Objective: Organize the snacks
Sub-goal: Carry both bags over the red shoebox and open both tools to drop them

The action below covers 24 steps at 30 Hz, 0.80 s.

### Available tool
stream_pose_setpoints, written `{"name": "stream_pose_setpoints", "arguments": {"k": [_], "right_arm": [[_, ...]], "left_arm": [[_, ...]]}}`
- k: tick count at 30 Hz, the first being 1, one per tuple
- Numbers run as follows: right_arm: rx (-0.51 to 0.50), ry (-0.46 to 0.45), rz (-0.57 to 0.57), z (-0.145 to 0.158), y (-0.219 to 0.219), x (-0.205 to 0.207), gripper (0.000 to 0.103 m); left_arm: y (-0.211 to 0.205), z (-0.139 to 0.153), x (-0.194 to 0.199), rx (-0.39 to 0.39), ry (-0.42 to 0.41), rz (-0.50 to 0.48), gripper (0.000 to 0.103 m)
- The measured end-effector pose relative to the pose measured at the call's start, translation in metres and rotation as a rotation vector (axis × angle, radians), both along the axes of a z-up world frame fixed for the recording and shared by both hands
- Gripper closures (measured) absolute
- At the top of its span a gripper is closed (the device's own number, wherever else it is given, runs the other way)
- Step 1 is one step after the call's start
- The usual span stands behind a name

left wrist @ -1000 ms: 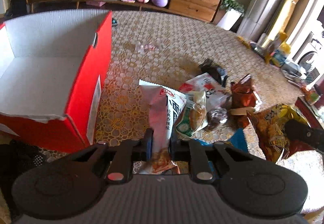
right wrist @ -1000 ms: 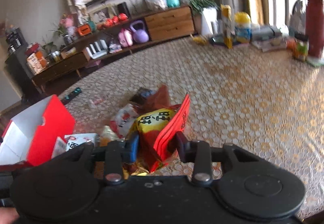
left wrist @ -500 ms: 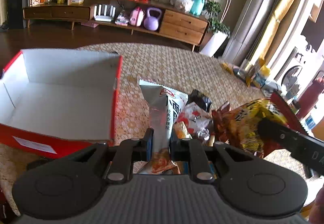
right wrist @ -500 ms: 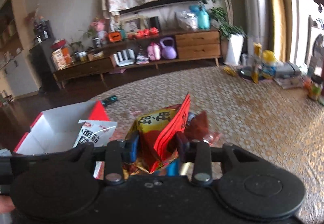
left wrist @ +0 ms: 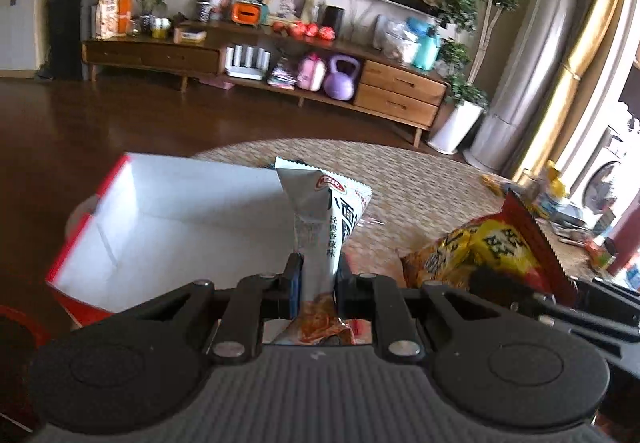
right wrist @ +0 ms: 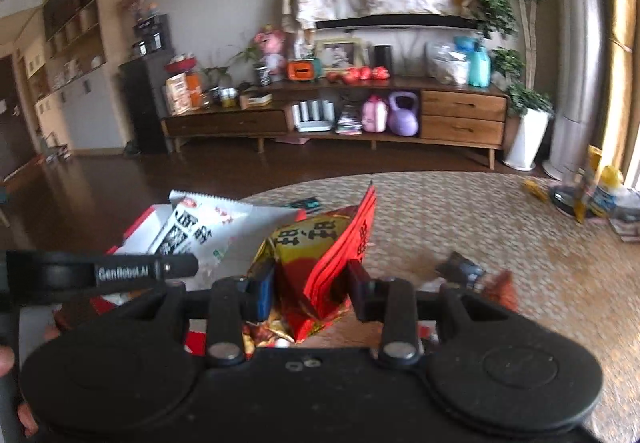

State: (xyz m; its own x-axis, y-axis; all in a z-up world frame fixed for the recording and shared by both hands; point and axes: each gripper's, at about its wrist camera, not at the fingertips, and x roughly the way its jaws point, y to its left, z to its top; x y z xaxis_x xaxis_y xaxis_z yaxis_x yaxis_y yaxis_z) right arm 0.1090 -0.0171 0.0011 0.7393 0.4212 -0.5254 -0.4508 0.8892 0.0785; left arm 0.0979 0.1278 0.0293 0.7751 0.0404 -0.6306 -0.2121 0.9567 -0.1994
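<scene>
Two claws (left wrist: 316, 285) (right wrist: 310, 289) pinch snack bags; only rt view shows, prob., floor wrappers (right wrist: 460, 269).

My two cameras sit on my tongs, look slightly down, and both see the red box (left wrist: 76, 263) (right wrist: 138, 227) nearby.

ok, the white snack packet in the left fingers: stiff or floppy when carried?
Likely floppy: the white snack packet is pinched narrow where the left gripper is shut on it and flares out above. Probably light, since it stands up unsupported. The glossy film may slip.
</scene>
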Motion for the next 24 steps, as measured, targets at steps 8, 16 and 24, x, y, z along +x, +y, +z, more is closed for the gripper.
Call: {"name": "stream_pose_setpoints", "arguments": {"k": [8, 16, 24], "right_arm": [[-0.043, 0.016, 0.081, -0.013, 0.060, 0.009, 0.067], [-0.091, 0.043, 0.118, -0.031, 0.101, 0.023, 0.067], [-0.140, 0.102, 0.124, -0.054, 0.125, 0.035, 0.067]], "left_arm": [[0.058, -0.007, 0.011, 0.038, 0.042, 0.080, 0.087], [0.106, -0.036, 0.023, 0.073, 0.122, 0.117, 0.087], [0.118, -0.065, 0.045, 0.095, 0.194, 0.106, 0.087]]}}
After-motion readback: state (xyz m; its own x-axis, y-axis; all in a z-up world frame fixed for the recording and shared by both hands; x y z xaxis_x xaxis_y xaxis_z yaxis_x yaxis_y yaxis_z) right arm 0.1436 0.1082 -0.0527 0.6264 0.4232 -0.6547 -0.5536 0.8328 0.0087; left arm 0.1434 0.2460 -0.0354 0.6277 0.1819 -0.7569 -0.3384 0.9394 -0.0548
